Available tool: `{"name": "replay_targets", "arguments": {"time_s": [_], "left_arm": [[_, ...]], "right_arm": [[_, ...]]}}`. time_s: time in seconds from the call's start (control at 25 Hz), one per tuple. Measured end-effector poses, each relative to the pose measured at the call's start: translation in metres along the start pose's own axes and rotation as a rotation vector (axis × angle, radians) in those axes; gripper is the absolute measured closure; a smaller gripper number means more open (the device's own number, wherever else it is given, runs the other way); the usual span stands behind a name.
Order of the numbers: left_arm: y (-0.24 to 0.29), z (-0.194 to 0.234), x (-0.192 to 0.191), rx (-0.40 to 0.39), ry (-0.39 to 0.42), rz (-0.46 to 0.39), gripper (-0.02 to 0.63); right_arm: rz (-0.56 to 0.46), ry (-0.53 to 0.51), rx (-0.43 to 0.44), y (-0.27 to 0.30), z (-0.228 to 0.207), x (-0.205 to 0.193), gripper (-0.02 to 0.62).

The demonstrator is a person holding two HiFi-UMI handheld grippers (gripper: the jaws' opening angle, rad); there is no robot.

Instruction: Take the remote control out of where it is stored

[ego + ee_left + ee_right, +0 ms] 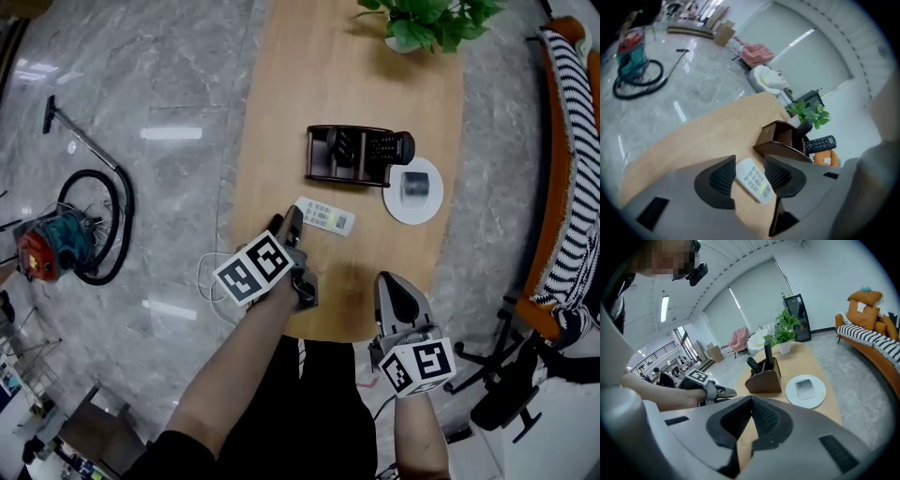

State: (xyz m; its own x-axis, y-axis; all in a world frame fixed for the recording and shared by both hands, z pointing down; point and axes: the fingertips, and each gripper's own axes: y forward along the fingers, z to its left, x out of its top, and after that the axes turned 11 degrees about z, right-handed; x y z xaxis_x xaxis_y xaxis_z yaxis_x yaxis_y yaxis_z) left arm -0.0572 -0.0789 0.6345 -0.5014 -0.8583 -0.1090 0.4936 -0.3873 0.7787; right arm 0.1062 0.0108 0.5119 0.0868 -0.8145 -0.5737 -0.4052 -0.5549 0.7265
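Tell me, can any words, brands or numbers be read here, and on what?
None can be read.
White remote: button print too small and blurred.
Black remote: button marks blurred.
Marker cubes: black-and-white square patterns only, no letters.

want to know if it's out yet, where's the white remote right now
In the head view the white remote lies flat on the table, between the dark holder and the open left gripper, left of the white plate.
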Motion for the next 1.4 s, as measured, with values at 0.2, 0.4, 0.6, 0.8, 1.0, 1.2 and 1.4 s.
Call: {"name": "replay_targets", "arguments": {"time_s": [0.2, 0.4, 0.6, 0.8, 1.0, 1.2, 1.4], "left_arm": [[-0.037, -0.029, 0.021, -0.067, 0.362, -0.063, 0.419], [-0.092, -0.062, 0.045, -0.082, 0.752, -0.247, 0.598], [-0.129, -0.079, 0.041, -0.08, 0.93, -0.317, 0.598], [-0.135, -0.077, 0.031, -0.11, 0.863, -0.284, 0.6], [-0.136, -0.076, 0.026, -0.092, 0.874, -0.262, 0.599], [-0.121, -0.079, 0.03, -0.092, 0.859, -0.247, 0.598], [-0.098, -0.101, 0.041, -0.112, 0.861, -0.263, 0.597]], "right_arm": [[-0.059, -0.015, -0.013, 0.01, 0.004, 0.03, 0.589], [-0.075, -0.063, -0.038, 0.012, 0.011, 0.047, 0.589], [-0.108, -0.091, -0.105, 0.005, 0.01, 0.05, 0.589], [-0.106, -0.098, -0.082, 0.002, 0.016, 0.049, 0.589], [-0.114, -0.078, -0.076, 0.002, 0.014, 0.048, 0.589], [-0.106, -0.083, -0.065, 0.003, 0.01, 0.043, 0.589], [-0.094, -0.064, -0.08, -0.005, -0.008, 0.037, 0.589]]}}
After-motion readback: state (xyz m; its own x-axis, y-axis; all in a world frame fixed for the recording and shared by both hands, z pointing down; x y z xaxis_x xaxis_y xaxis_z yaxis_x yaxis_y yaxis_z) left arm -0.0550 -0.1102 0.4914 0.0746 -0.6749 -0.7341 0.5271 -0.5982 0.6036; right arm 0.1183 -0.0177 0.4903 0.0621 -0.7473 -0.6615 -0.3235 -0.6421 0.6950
